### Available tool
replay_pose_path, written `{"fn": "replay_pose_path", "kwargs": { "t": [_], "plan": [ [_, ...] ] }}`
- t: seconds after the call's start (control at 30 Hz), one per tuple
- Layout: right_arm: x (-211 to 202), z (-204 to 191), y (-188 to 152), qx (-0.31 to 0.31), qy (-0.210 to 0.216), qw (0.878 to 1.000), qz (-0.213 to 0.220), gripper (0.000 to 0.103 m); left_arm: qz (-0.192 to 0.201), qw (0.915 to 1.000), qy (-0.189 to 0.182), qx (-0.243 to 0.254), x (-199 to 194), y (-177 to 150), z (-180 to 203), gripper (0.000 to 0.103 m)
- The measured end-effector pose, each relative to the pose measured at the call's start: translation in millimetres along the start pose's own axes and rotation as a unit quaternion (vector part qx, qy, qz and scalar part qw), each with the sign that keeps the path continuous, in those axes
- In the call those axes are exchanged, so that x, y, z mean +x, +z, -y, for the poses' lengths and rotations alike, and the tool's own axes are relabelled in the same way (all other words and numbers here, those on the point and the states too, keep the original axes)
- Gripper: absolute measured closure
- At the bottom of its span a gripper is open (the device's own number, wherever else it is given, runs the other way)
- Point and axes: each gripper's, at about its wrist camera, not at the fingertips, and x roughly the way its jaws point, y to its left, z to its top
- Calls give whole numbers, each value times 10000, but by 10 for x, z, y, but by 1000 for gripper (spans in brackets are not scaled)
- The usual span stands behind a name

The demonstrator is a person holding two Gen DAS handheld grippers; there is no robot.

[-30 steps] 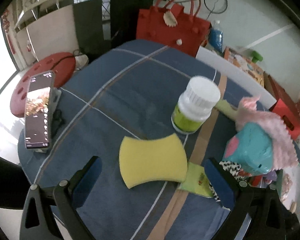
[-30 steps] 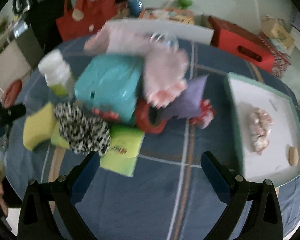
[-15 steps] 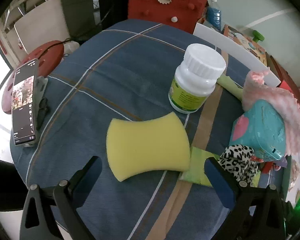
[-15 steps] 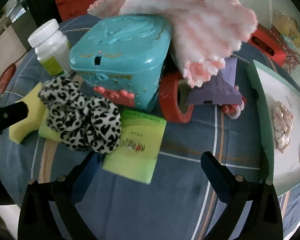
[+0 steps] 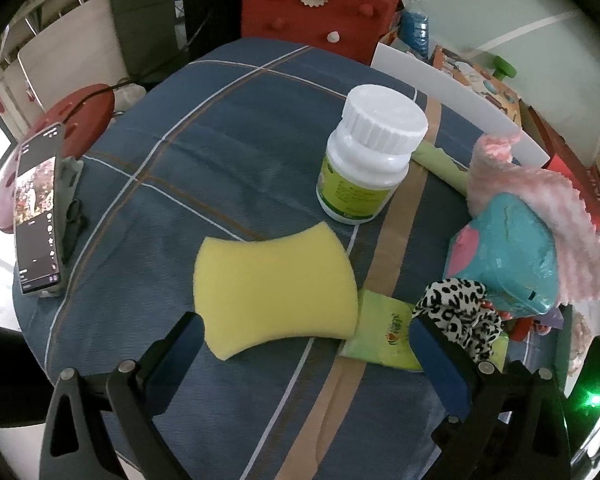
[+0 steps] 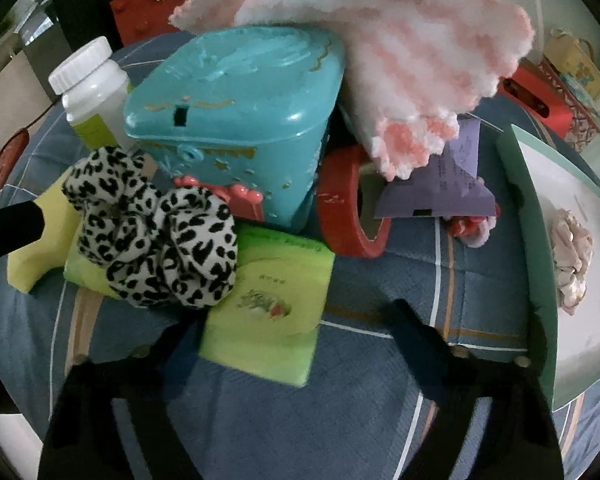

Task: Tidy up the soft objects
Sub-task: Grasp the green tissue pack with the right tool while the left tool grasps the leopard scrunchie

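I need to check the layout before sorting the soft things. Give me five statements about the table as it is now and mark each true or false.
1. The yellow sponge lies flat on the blue cloth between the open fingers of the left gripper. True.
2. The white bottle lies on its side. False: it stands upright, cap on top.
3. The leopard scrunchie rests partly on the green packet. True.
4. The pink towel is in the tray. False: it is draped over the teal box.
5. The right gripper is shut on the red tape roll. False: it is open and holds nothing.
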Motion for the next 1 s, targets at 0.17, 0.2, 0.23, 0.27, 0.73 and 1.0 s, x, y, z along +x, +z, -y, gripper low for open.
{"fn": "replay_pose_path", "kwargs": {
  "t": [0.17,0.2,0.23,0.27,0.73,1.0],
  "plan": [
    [-66,-80,-26,-85,-3,9999,58,34,-17,9999,-108,-5,-16,4,22,0],
    [-93,-74,-16,-89,-3,9999,54,36,-19,9999,-118,-3,-15,4,28,0],
    [-132,-62,-55,-83,-10,10000,52,39,-21,9999,-125,-1,-18,3,33,0],
    [-138,-31,-67,-75,-19,10000,53,40,-22,9999,-130,4,-20,3,41,0],
    [-243,158,-95,37,-78,10000,-17,54,-18,9991,-411,21,-82,11,92,0],
    [-266,361,-123,203,-22,9997,-132,54,38,9978,-659,47,-126,21,127,0]
  ]
}}
